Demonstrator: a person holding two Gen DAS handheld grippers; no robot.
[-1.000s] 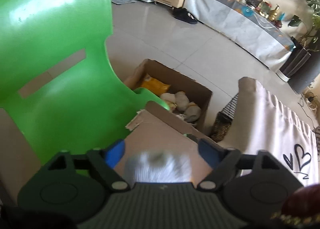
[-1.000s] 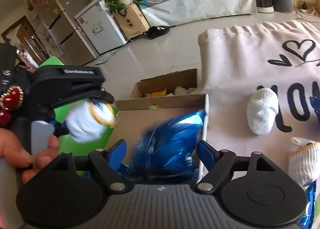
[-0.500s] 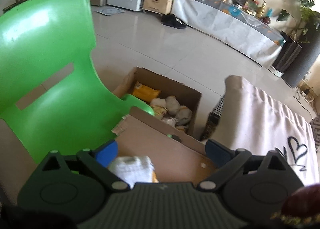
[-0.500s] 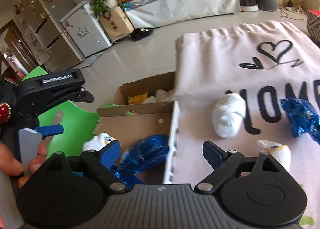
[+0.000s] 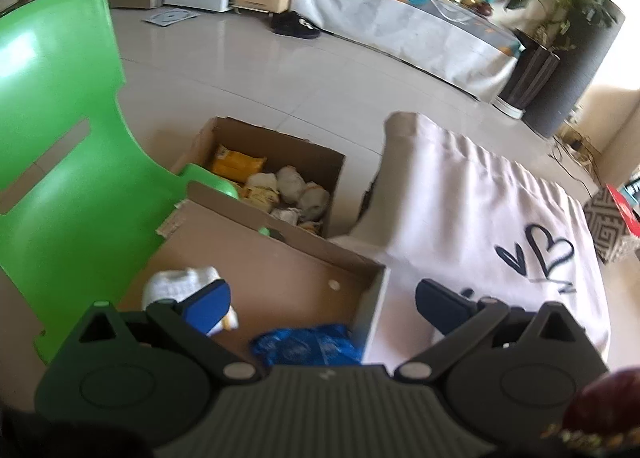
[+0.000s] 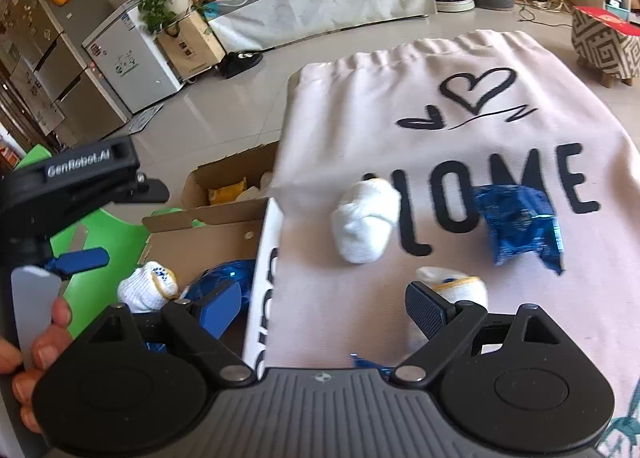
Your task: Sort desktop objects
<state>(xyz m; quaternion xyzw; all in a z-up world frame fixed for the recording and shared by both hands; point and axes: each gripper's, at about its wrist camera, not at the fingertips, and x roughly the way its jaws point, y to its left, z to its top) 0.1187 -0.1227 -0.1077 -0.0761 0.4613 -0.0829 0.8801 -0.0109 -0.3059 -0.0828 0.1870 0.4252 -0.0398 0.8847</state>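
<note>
My left gripper (image 5: 322, 304) hovers over the near cardboard box (image 5: 280, 266), its jaws opening with nothing between them. Inside the box lie a rolled white glove (image 5: 180, 284) and a blue packet (image 5: 308, 346). My right gripper (image 6: 324, 306) stands open and empty above the box's white edge (image 6: 266, 258) and the cloth. On the "HOME" cloth (image 6: 440, 130) rest a white sock ball (image 6: 366, 226), a blue packet (image 6: 516, 226) and a white glove with a yellow cuff (image 6: 456, 286). The boxed glove (image 6: 148, 290) and packet (image 6: 224, 278) show in this view too.
A second cardboard box (image 5: 272, 182) on the floor holds yellow packets and rolled gloves. A green plastic chair (image 5: 60, 178) stands left of the boxes. A person's hand (image 6: 36, 350) holds the left gripper's handle. A patterned stool (image 6: 604, 46) sits far right.
The left gripper let go of the white glove and the right let go of the blue packet; both now lie in the near box. Both grippers swung right toward the cloth.
</note>
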